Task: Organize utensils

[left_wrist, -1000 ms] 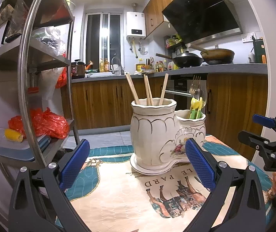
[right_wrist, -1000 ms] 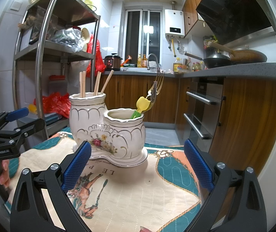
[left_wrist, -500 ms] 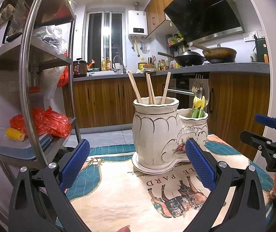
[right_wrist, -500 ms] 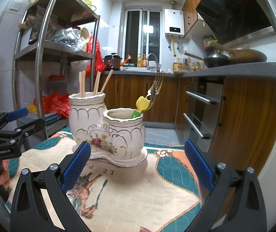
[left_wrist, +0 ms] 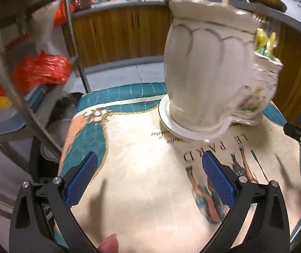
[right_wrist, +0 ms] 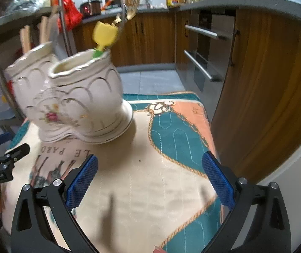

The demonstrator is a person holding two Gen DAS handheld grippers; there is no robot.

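We find the left gripper [left_wrist: 149,179] with its jaws spread wide, holding and touching nothing, poised above the cloth [left_wrist: 133,168]. Its two blue pads [left_wrist: 80,180] face each other across bare fabric. The right gripper [right_wrist: 149,179] is likewise spread wide and empty, two blue pads [right_wrist: 81,181] showing, above the same cloth [right_wrist: 150,189].

We count one white holder [right_wrist: 74,97], a double vessel of two joined cups on one base, standing on the cloth ahead of both grippers and apart from them. The taller cup [left_wrist: 205,67] carries wooden chopsticks [right_wrist: 26,39]; we make out about four, though motion blur prevents a firm count. The shorter cup [right_wrist: 87,88] holds yellow-handled utensils [left_wrist: 265,40], two in the left view, and a metal fork [right_wrist: 129,6]. One steel rack [left_wrist: 23,84] stands left of the table.
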